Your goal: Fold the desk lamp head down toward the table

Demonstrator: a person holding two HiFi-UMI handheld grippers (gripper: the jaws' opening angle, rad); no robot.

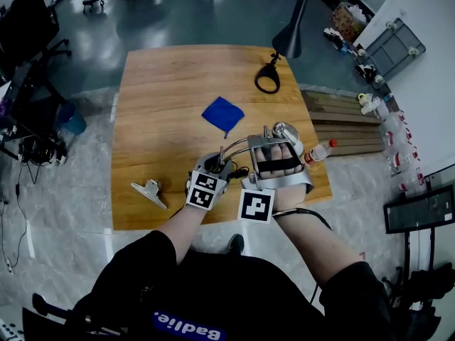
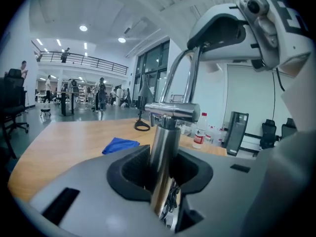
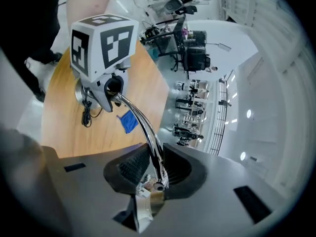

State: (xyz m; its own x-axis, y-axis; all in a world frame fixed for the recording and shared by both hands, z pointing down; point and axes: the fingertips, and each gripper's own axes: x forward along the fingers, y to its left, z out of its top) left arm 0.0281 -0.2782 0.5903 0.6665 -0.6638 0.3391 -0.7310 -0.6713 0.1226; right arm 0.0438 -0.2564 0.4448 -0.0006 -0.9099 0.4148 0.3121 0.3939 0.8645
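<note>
Side by side at the near edge of the wooden bench point(image 1: 163, 119), the person's hands work the desk lamp point(image 1: 245, 144). The left tongs point(image 2: 165, 167) are closed around its upright chrome post point(image 2: 165, 142). The right tongs point(image 3: 157, 169) pinch its thin curved arm point(image 3: 143, 125), and the shiny round head point(image 1: 286, 129) shows just past the right hand. A blue cloth point(image 1: 222, 114) lies beyond the lamp. A black ring-shaped object point(image 1: 267, 80) rests farther back, a metal clip point(image 1: 149, 190) lies to the left, and a red-capped bottle point(image 1: 321, 152) sits at the right edge.
</note>
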